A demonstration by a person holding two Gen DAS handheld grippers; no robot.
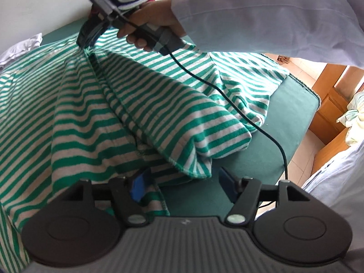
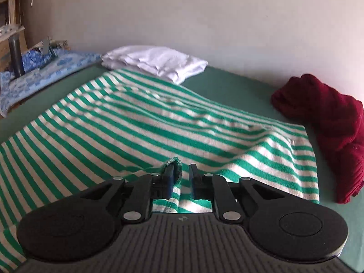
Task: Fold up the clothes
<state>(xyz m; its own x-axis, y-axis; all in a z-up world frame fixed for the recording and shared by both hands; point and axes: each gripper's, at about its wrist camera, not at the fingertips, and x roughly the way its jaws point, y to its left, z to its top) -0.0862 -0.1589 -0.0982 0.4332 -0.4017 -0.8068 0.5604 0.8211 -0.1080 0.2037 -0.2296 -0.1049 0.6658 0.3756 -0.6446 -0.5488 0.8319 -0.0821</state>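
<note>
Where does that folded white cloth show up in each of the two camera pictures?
Left wrist view: folded white cloth only peeks in at the far left edge, behind the striped garment.
Right wrist view: folded white cloth lies top centre, at the striped garment's far end.
Shared landmark: the striped garment on the green surface.

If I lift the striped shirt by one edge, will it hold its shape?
Probably not: the striped shirt drapes in soft folds below the right gripper, so it looks floppy. It likely weighs little. Its knit surface looks unlikely to slip.
</note>
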